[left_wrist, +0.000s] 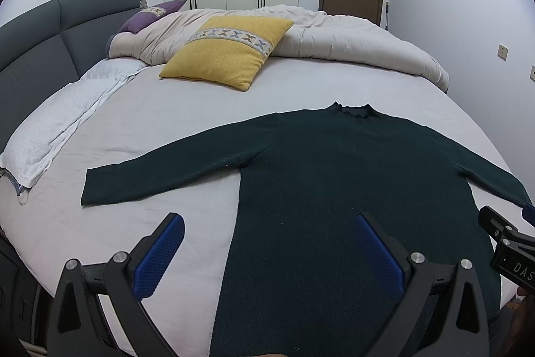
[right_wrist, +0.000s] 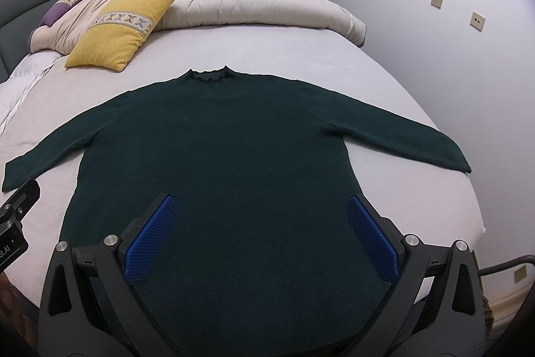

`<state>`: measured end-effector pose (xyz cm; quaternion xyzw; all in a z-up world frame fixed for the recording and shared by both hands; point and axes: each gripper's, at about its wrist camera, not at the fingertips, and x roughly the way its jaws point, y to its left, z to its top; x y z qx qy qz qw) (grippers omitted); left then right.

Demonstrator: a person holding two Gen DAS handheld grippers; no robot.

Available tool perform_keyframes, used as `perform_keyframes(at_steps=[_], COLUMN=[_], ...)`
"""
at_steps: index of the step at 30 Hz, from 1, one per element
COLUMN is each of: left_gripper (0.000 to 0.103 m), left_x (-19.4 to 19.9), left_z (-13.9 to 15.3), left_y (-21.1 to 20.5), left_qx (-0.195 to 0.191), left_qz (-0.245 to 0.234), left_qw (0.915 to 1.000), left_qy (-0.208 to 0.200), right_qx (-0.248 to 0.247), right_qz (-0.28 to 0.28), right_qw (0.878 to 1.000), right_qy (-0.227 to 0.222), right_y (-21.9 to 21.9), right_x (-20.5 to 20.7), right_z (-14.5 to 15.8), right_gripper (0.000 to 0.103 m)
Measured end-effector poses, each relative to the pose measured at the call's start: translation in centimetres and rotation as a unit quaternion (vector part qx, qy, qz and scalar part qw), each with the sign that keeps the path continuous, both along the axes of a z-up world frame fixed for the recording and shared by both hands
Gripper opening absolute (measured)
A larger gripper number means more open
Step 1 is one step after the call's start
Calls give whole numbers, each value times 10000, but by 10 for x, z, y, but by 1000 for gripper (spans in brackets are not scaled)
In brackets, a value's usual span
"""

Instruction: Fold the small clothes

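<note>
Two grippers' ribbed blue jaws spread; dark knit sweater (right_wrist: pixel 214 149) flat.

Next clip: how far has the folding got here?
Done: the sweater lies spread flat on the bed, both sleeves out, collar away from the cameras. In hand: nothing; the left gripper and right gripper are both open above the hem end, holding no cloth. Left: every fold; no sleeve or hem is turned in yet.

Bed (right_wrist: pixel 301 56) with sweater (right_wrist: pixel 234 139), cushion (right_wrist: pixel 117 35)
</note>
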<state>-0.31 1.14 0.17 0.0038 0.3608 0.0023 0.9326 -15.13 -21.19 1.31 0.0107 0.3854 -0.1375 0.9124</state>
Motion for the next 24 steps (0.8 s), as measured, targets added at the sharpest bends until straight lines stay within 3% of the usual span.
perform_keyframes(at_steps=[9, 16, 21, 24], left_gripper=[103, 103, 103, 103], left_x=[2, 8, 16, 26], left_z=[-5, -15, -31, -47], left_y=[0, 13, 41, 67], left_qx=[-63, -385, -1111, -2051], left_qz=[13, 52, 63, -110], left_qw=[10000, 9991, 9927, 9758], left_qy=[31, 185, 465, 756], right_qx=[-8, -53, 16, 115], right_qz=[25, 69, 133, 213], right_qw=[10000, 9999, 9997, 9993], right_qy=[44, 121, 206, 288], right_y=[-2, 0, 1, 1], right_x=[6, 14, 24, 33], right_z=[-1, -4, -9, -14], right_gripper=[103, 103, 103, 103])
